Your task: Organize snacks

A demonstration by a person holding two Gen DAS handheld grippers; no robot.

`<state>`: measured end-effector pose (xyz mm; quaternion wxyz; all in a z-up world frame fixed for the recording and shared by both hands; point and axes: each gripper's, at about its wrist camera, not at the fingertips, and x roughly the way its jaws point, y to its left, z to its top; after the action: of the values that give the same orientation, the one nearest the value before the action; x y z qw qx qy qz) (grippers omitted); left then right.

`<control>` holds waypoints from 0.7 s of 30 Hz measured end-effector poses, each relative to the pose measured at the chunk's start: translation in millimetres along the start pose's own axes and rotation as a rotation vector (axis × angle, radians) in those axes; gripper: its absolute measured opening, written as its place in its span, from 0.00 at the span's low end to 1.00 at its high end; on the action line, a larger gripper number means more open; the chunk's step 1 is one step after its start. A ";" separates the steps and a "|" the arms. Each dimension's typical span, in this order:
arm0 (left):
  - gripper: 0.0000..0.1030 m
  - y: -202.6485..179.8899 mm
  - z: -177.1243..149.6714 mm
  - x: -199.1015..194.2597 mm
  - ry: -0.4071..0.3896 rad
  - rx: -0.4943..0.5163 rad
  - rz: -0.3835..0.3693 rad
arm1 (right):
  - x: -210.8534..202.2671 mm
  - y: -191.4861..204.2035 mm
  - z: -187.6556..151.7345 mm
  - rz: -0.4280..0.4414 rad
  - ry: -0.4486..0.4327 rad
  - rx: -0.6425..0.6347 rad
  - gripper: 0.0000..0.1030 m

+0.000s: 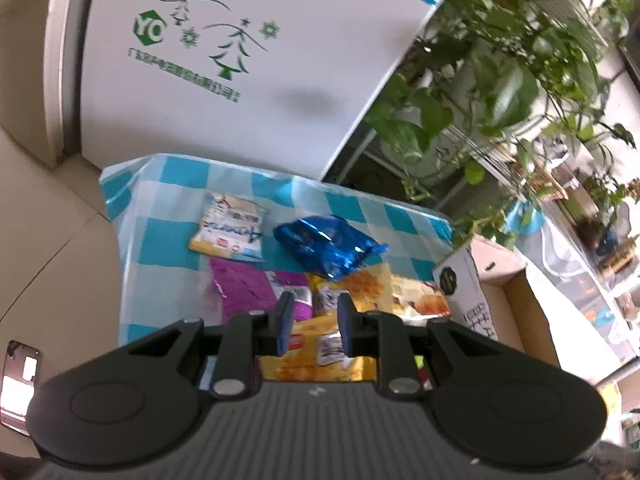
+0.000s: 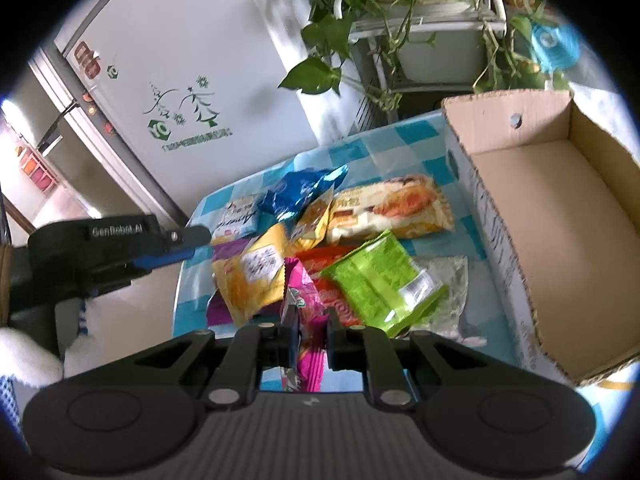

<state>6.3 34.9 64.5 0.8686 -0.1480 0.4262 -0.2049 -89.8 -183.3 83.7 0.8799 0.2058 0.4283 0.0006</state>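
Your right gripper (image 2: 310, 330) pinches a pink snack packet (image 2: 301, 300) at the near edge of the pile on the checked tablecloth (image 2: 192, 300). Your left gripper (image 1: 314, 326) is closed on a yellow snack packet (image 1: 316, 354). A blue foil packet (image 1: 328, 246) and a green packet (image 2: 380, 280) lie in the pile. An open cardboard box (image 2: 540, 208) stands just right of it.
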 end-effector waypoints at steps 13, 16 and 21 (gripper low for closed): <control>0.55 -35.4 -36.3 26.8 0.121 0.504 0.141 | 2.4 -16.3 2.2 -0.039 0.006 0.053 0.16; 0.62 -30.2 -39.4 24.3 0.146 0.492 0.148 | 2.8 -17.9 2.2 -0.041 0.011 0.062 0.16; 0.67 -23.0 -49.2 23.1 0.196 0.445 0.150 | 4.7 -17.0 2.4 -0.037 0.015 0.063 0.16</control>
<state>-25.5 -0.4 29.5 0.8472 0.0992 0.4625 -0.2418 -88.0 -198.9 75.3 0.8696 0.2254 0.4383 -0.0278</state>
